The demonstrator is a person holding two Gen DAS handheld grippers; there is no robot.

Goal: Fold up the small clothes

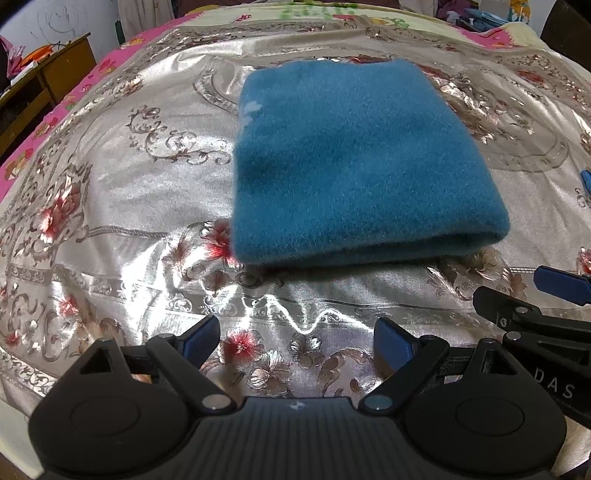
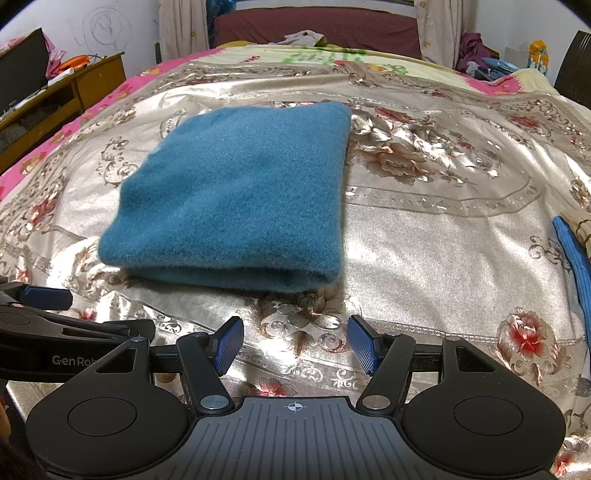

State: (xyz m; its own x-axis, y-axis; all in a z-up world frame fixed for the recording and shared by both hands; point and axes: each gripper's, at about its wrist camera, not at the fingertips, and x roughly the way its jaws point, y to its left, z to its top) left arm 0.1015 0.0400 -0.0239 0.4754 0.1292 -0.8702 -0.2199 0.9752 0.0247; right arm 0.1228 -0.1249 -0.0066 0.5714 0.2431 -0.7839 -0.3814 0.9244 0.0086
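Garment: folded teal fleece garment lies at frame centre on the satin floral bedspread.
Left hand-held gripper: jaws apart, empty, lower frame.
Right hand-held gripper: likewise spread, holding nothing.

A wide bed fills the room, spread with a shiny silver cover of floral scrollwork over a pink sheet. Left of the bed stands a wooden desk with clutter on top, against a white wall marked with pencil scribbles; pale curtains hang on either side of a dark red sofa beyond the bed's far end. Light glares off the cover in bright streaks, and a heap of clothes lies at the far right.
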